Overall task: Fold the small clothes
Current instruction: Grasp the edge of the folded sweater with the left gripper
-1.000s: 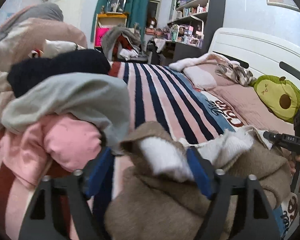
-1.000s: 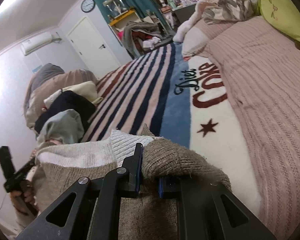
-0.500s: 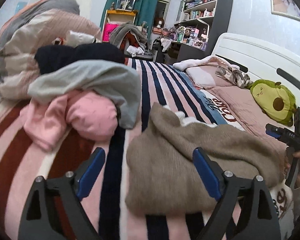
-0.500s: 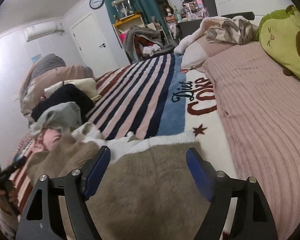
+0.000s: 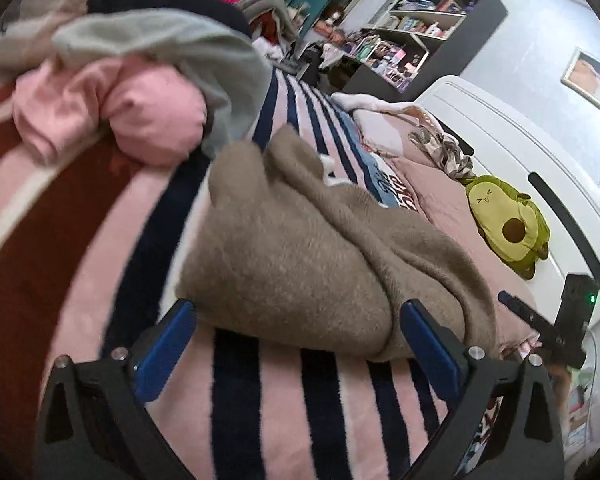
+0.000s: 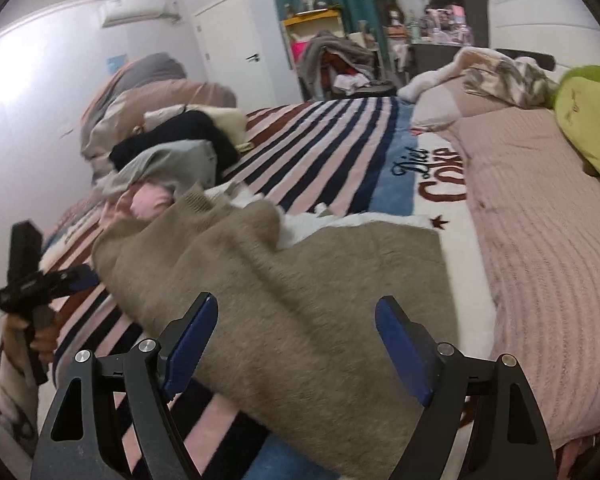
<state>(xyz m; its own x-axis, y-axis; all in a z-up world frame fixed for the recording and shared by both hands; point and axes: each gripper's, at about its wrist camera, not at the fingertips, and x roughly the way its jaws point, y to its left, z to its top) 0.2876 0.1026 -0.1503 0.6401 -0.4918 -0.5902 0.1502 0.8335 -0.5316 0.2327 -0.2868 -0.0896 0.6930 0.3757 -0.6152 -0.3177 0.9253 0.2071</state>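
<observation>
Here, taupe sweater (image 5: 300, 248) on striped blanket (image 5: 284, 408) (unheld)

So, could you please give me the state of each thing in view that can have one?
Left tongs: empty, jaws opening, just short of the sweater.
Right tongs: open, empty, over the sweater.
Brown sweater: lying folded over on the striped blanket, released.
Clothes pile: heaped, unfolded.
Avocado plush: lying by the headboard.
Door: closed.
</observation>
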